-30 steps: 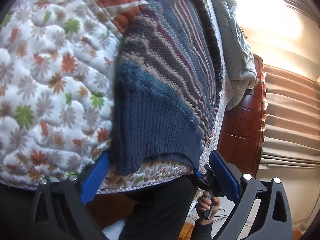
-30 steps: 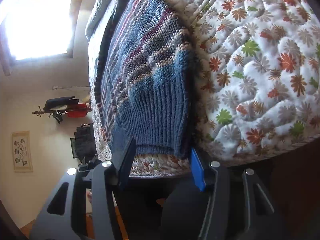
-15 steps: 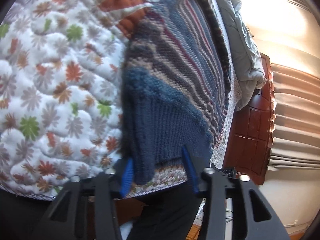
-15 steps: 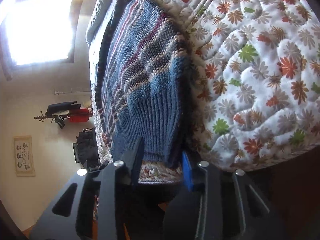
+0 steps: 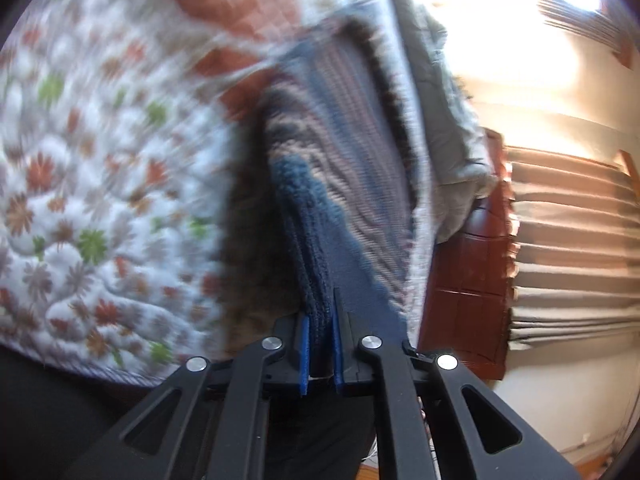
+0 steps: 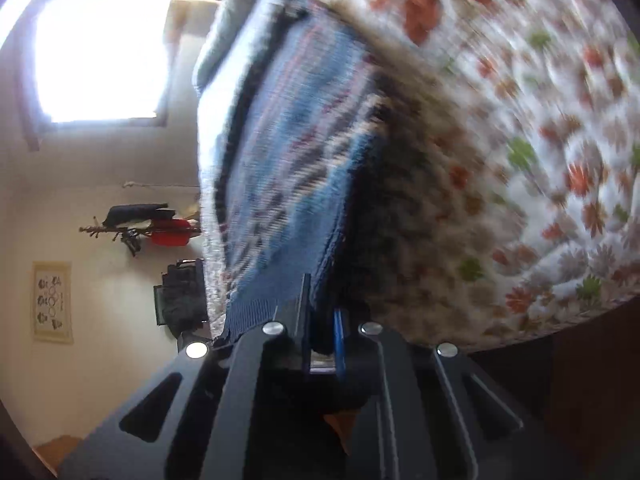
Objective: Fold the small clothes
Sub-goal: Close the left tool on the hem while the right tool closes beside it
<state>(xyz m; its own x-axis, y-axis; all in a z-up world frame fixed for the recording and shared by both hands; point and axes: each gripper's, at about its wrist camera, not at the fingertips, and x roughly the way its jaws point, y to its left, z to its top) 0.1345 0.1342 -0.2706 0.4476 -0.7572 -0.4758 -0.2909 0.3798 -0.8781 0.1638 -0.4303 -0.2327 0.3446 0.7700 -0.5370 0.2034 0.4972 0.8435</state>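
Observation:
A small blue knit sweater with grey and maroon stripes lies on a flower-print quilt. My left gripper is shut on the sweater's ribbed blue hem at one corner and lifts it off the quilt. The sweater also shows in the right wrist view, where my right gripper is shut on the hem's other corner. The lifted hem casts a dark shadow on the quilt. Both views are blurred by motion.
A grey blanket lies at the far end of the bed. A red-brown wooden bed frame and beige curtains stand beside it. A bright window, a coat rack and a wall picture are on the other side.
Both grippers closed from open onto the sweater's hem. The hem has risen off the quilt, and both views have swung.

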